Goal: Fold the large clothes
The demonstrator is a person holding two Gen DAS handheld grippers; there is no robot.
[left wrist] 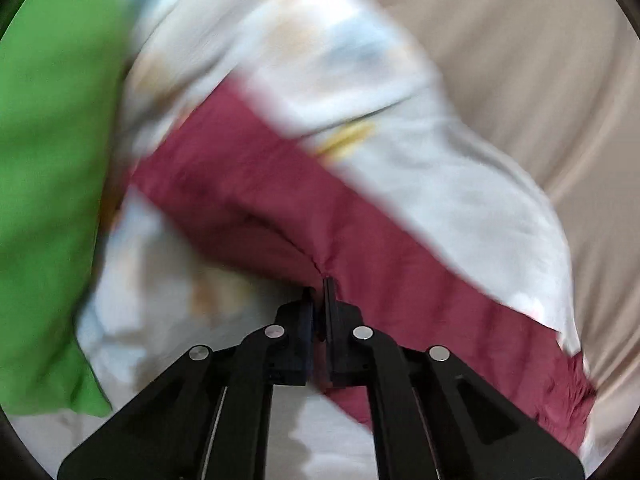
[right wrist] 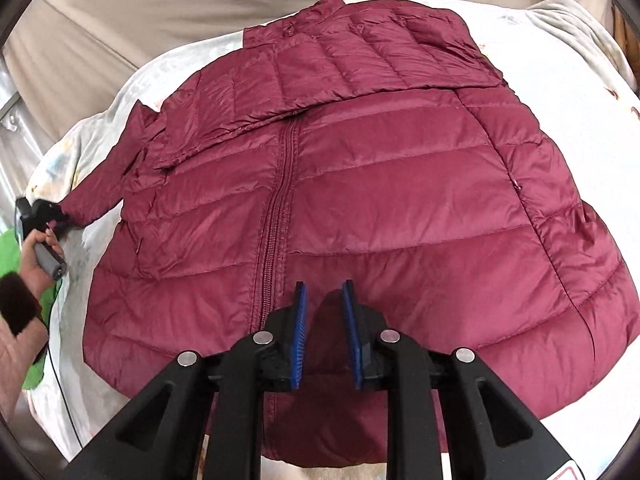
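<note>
A: We see the maroon puffer jacket [right wrist: 360, 184] lying flat, zipper up, on the white patterned sheet [right wrist: 560, 92] over the bed; one sleeve is folded across its far chest, the other stretches out to the left.

B: Our left gripper [left wrist: 319, 286] has its fingers pressed together, pinching that sleeve [left wrist: 280, 200] at the cuff; the left view is blurred; a green cloth [left wrist: 48, 160] lies at its left.

A: Our right gripper [right wrist: 325, 294] hangs over the near hem, fingers spread, gripping nothing.

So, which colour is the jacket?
Maroon; the jacket shows best in the right wrist view.
</note>
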